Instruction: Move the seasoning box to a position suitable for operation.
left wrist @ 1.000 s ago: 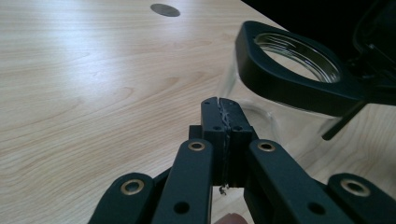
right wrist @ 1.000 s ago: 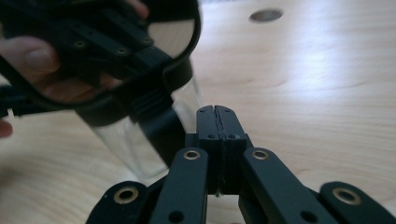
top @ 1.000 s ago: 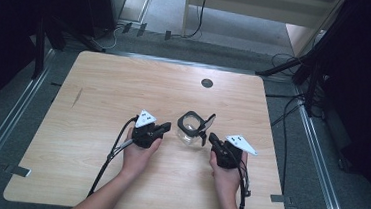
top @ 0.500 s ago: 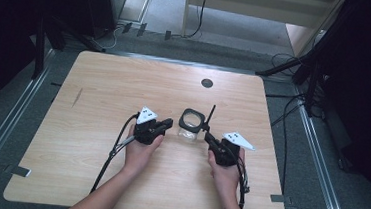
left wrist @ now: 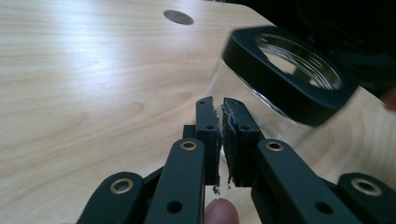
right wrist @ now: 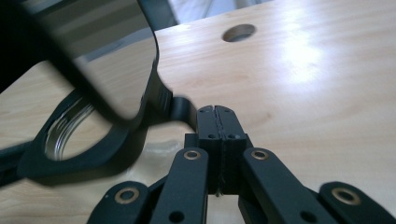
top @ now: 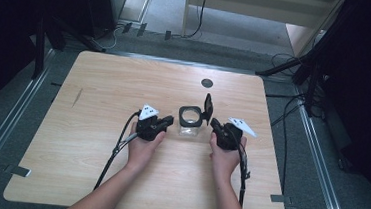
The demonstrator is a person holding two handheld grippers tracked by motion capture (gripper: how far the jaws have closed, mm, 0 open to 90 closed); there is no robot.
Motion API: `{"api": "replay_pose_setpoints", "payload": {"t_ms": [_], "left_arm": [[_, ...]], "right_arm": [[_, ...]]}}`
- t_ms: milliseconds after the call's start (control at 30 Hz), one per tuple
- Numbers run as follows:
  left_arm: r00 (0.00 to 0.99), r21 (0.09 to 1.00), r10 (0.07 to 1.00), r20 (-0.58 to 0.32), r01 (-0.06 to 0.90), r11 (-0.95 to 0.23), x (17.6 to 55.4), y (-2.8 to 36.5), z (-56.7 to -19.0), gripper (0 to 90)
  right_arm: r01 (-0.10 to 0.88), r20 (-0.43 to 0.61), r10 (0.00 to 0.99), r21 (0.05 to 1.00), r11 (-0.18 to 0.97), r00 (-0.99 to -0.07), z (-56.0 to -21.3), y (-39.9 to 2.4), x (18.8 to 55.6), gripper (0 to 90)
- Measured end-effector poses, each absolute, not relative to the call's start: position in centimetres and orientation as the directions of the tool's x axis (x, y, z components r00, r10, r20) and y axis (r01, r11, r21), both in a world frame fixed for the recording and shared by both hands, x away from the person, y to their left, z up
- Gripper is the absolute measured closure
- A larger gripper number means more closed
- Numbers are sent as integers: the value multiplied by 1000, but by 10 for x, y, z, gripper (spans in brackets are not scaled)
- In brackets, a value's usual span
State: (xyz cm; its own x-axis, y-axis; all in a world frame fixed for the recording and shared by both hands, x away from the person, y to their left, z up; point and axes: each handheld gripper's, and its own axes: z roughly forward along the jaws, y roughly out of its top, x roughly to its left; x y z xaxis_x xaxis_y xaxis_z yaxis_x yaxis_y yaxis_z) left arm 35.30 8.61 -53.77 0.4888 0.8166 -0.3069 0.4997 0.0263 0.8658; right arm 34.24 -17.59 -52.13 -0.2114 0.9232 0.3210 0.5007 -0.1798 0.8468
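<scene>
A clear glass jar (top: pixel 190 125) with a square black rim (left wrist: pixel 280 77) stands at the table's middle. Its black hinged lid (top: pixel 207 105) is swung up and stands nearly upright at the jar's right side. In the right gripper view the lid (right wrist: pixel 107 60) looms at the upper left over the jar's open mouth (right wrist: pixel 70 154). My left gripper (top: pixel 168 120) is shut, its tips (left wrist: pixel 219 105) just beside the jar's glass wall. My right gripper (top: pixel 215 123) is shut too, and its tips (right wrist: pixel 217 109) meet a black tab at the lid's base.
The wooden table (top: pixel 99 92) has a round cable hole (top: pixel 207 82) behind the jar. Cables trail from both grippers toward the front edge. Dark stands and floor cables surround the table; a wooden shelf stands beyond it.
The jar's lid has swung from a low tilt up to nearly upright. Both grippers stay close on either side of the jar, with the right one nudged in toward the lid's base.
</scene>
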Motion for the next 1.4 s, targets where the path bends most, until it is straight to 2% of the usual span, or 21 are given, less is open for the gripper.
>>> {"api": "replay_pose_setpoints", "payload": {"t_ms": [133,300,367,567,600,700,933,1033,1100,1400], "left_arm": [[473,885,839,-268,465,21,376,83,-532,864],[463,872,837,-292,487,35,396,83,-530,880],[500,864,810,-308,502,18,410,79,-531,892],[600,866,733,-321,500,-30,418,74,-535,900],[622,875,731,-281,479,-70,416,71,-535,900],[639,879,721,-266,468,-91,410,70,-534,900],[617,885,741,-264,461,-68,390,78,-536,900],[622,887,736,-268,458,-64,380,81,-536,900],[598,881,755,-267,469,-60,369,85,-536,900],[504,880,821,-268,474,-4,335,98,-536,897]], "right_arm": [[503,278,937,853,-140,-211,-531,-154,316,900],[525,274,948,838,-151,-163,-534,-145,310,900],[540,292,945,824,-170,-149,-534,-141,310,900],[540,289,948,823,-175,-133,-528,-139,314,900],[542,287,948,823,-169,-140,-527,-139,316,900],[532,263,955,833,-155,-134,-527,-137,318,900],[521,265,955,839,-159,-135,-530,-136,323,900],[518,281,944,841,-156,-171,-531,-135,326,900],[509,271,937,852,-126,-222,-532,-132,328,900],[494,268,921,864,-99,-284,-533,-117,324,900]]}}
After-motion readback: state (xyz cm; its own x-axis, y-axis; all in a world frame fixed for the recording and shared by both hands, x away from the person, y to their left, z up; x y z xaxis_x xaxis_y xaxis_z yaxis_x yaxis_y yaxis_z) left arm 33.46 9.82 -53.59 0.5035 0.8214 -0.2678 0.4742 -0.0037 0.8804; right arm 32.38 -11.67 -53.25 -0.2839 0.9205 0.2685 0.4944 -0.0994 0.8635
